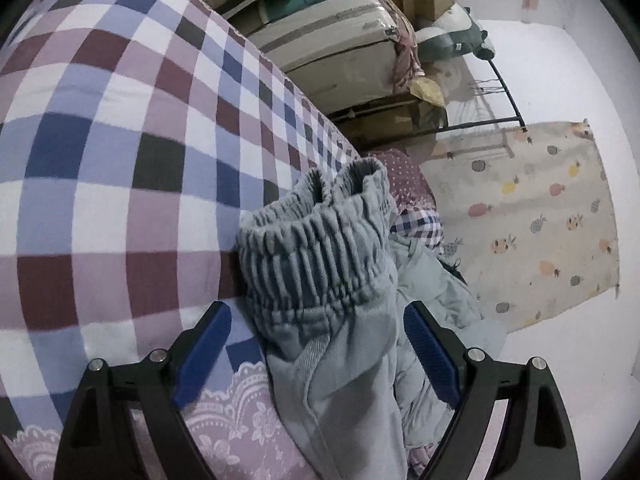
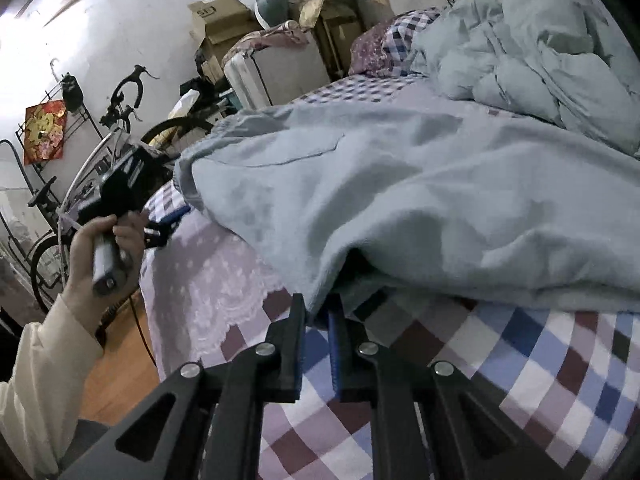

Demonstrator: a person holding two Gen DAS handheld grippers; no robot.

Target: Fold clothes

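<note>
A pair of pale grey-blue fleece trousers with a gathered elastic waistband [image 2: 400,184] lies spread across the bed, on its checked purple, blue and white bedspread [image 1: 120,140]. A crumpled pale blue quilt [image 2: 540,60] is heaped beyond it, towards the wall.

The right tool [image 2: 318,316] is clenched on the near hem of the trousers, its jaws almost together with a fold of cloth caught between them, low over the bedspread. The left tool [image 1: 316,320] is released: its blue-padded jaws stand wide apart on either side of the ribbed waistband [image 1: 312,240], which rises bunched between them, not yet pinched. In the right wrist view the person's left hand [image 2: 104,256], in a cream sleeve, holds that tool's handle at the bed's edge, beside the waistband end.

My reading is that the fold is at its gripping step: 1 end is secured, the other is about to be taken. The next move probably calls for the left tool to shut on the waistband, well onto the elastic so both layers are caught, before the 2 tools lift together and bring 1 end over the other.
</note>
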